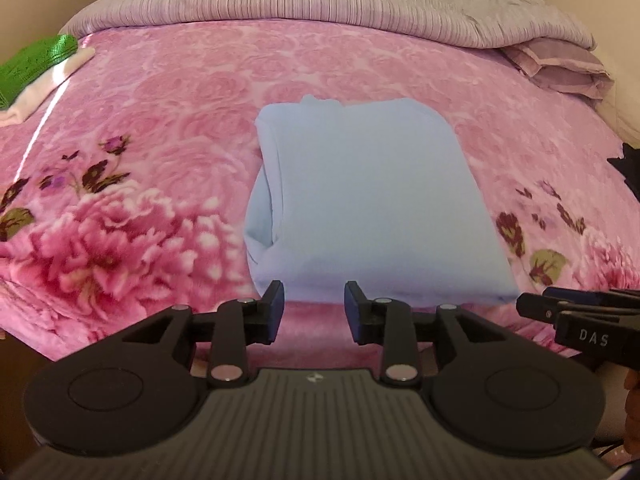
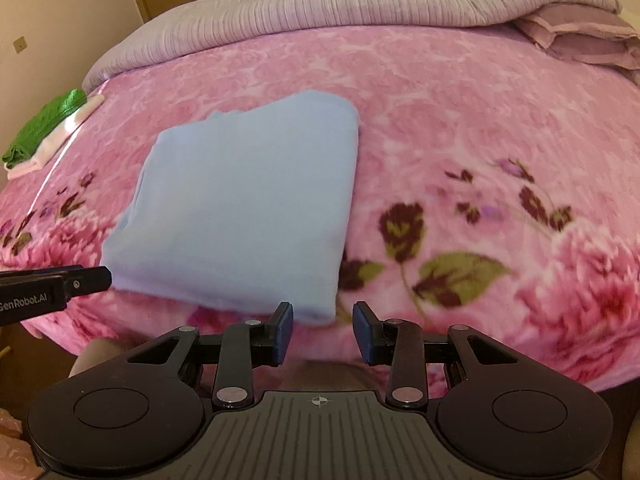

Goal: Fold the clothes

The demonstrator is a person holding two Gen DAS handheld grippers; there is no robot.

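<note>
A light blue garment (image 1: 368,204), folded into a neat rectangle, lies flat on the pink floral blanket (image 1: 160,92). My left gripper (image 1: 314,296) hovers at the garment's near edge, open, with nothing between its fingers. In the right wrist view the same blue garment (image 2: 240,208) sits left of centre. My right gripper (image 2: 323,314) stands open by its near right corner and holds nothing. Each gripper shows in the other's view: the right gripper (image 1: 560,312) at the right edge, the left gripper (image 2: 80,280) at the left edge.
A green cloth (image 1: 36,64) rests on a folded white cloth (image 1: 40,88) at the bed's far left. A lilac quilt (image 1: 280,0) is bunched along the back, with a folded purple cloth (image 1: 560,68) at back right. A dark item (image 1: 628,168) pokes in at the right edge.
</note>
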